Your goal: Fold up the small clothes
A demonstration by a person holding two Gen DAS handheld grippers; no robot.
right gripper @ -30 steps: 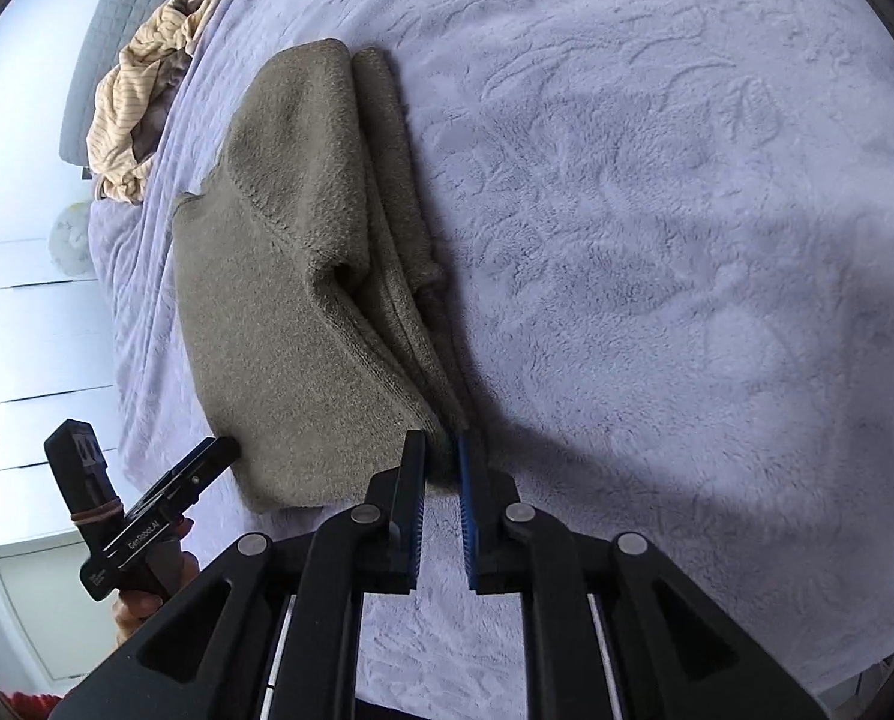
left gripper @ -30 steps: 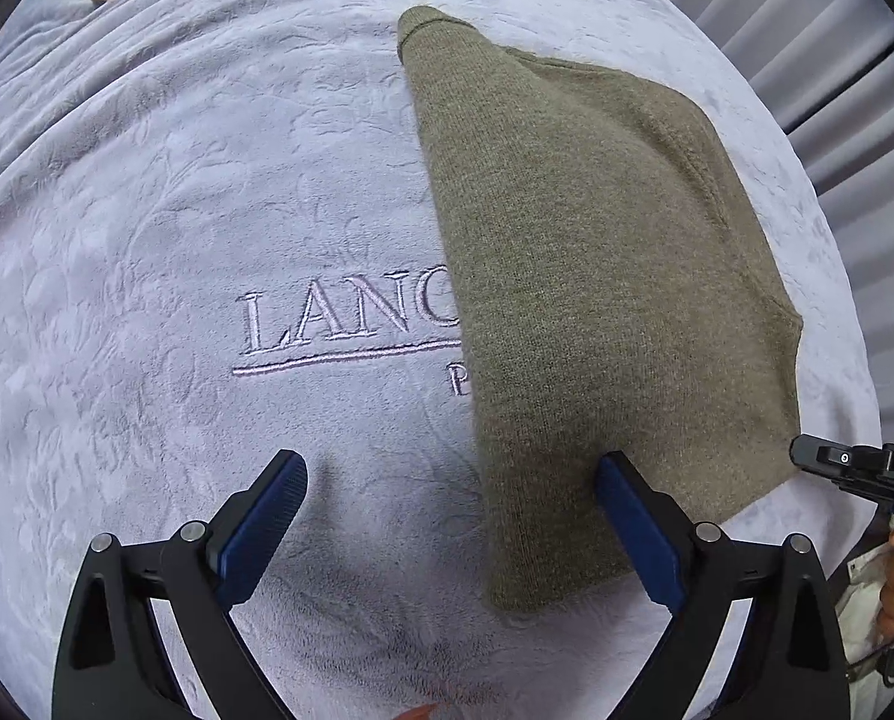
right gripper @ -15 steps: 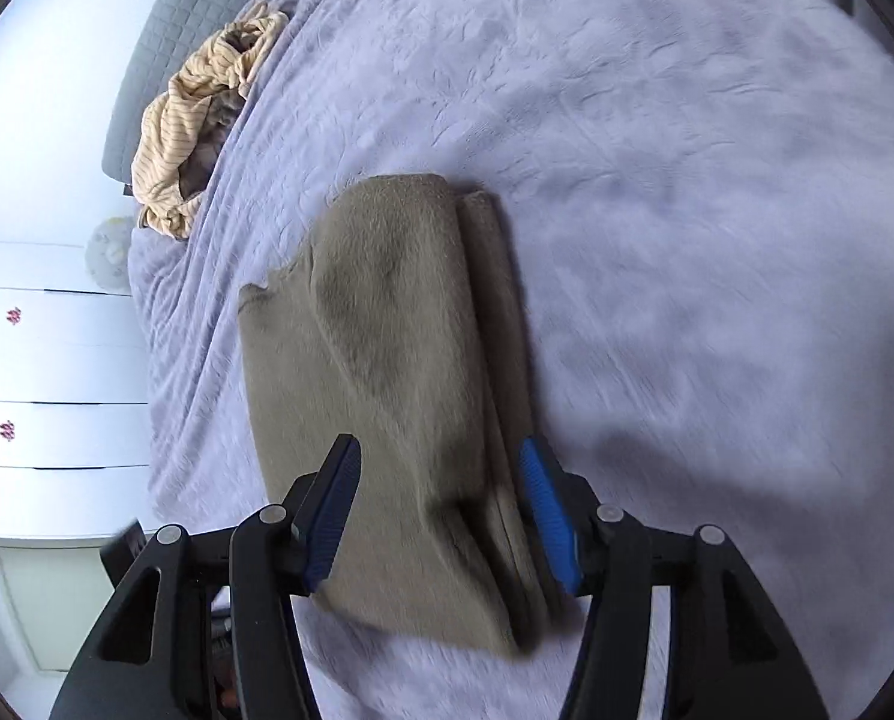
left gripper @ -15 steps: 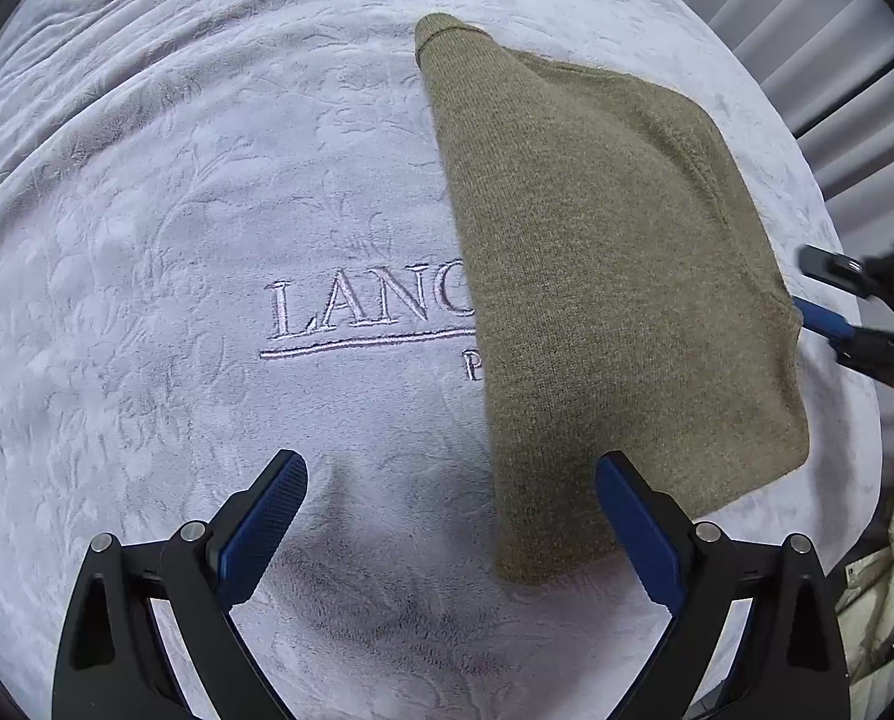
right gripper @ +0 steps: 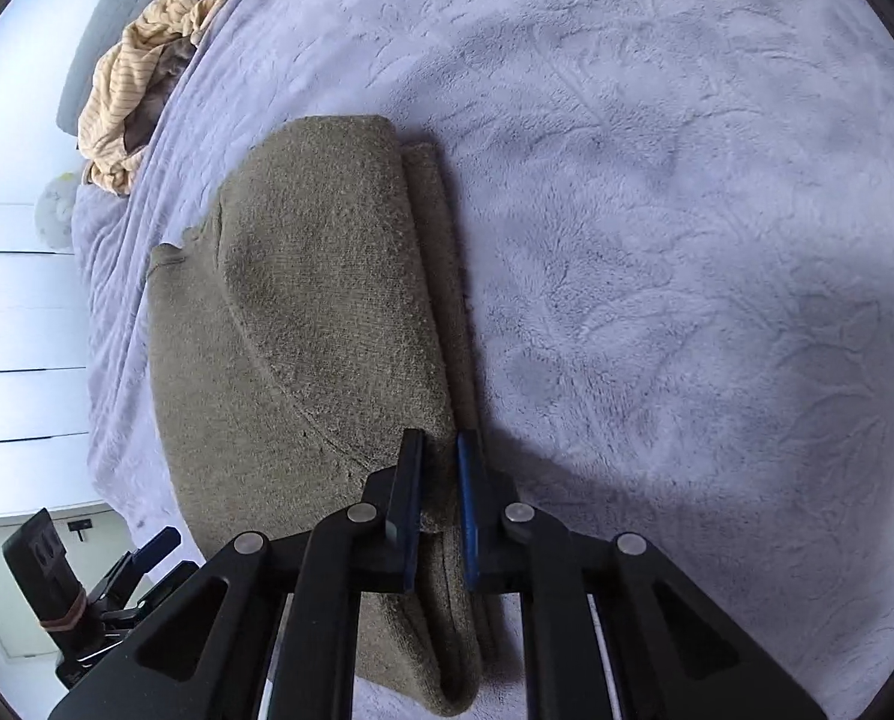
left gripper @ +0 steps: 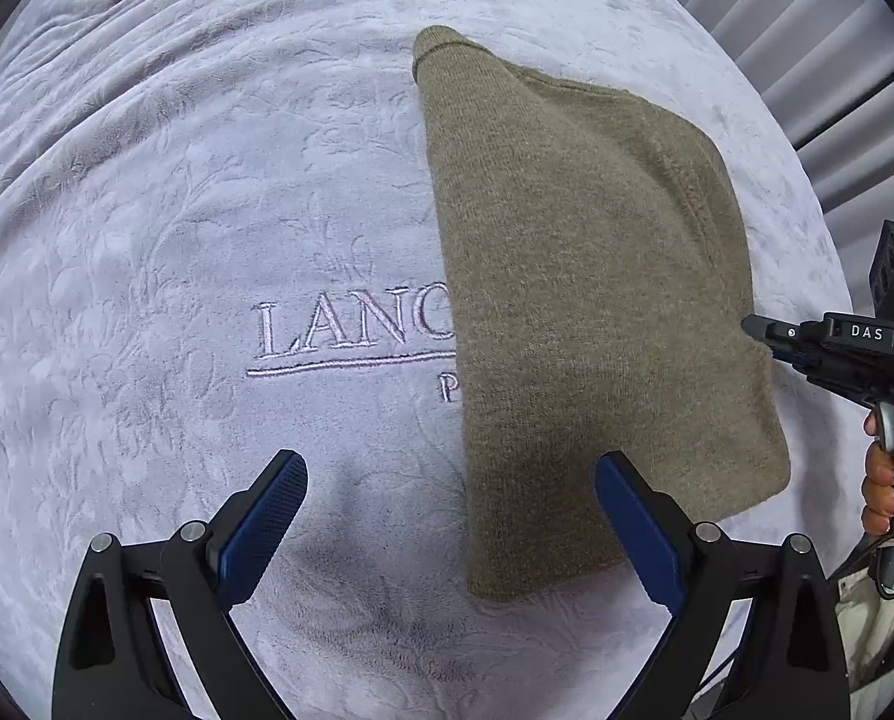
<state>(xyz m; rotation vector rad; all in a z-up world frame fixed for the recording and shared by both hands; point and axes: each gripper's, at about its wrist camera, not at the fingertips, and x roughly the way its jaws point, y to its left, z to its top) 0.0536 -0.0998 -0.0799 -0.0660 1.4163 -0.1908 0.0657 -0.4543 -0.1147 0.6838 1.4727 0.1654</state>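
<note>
Right wrist: right gripper point(right gripper: 441, 480) jaws clamped on olive sweater point(right gripper: 303, 324) edge; left gripper point(left gripper: 447, 516) jaws wide apart

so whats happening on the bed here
A person with handheld tongs is folding an olive knit garment on a lilac embossed blanket. The right tongs are clamped on the garment's folded edge nearest that camera. The left tongs are open above the blanket at the garment's opposite edge, holding nothing. The garment lies partly folded, with layers showing along one side. A crumpled striped yellow cloth sits at the far end of the bed.
</note>
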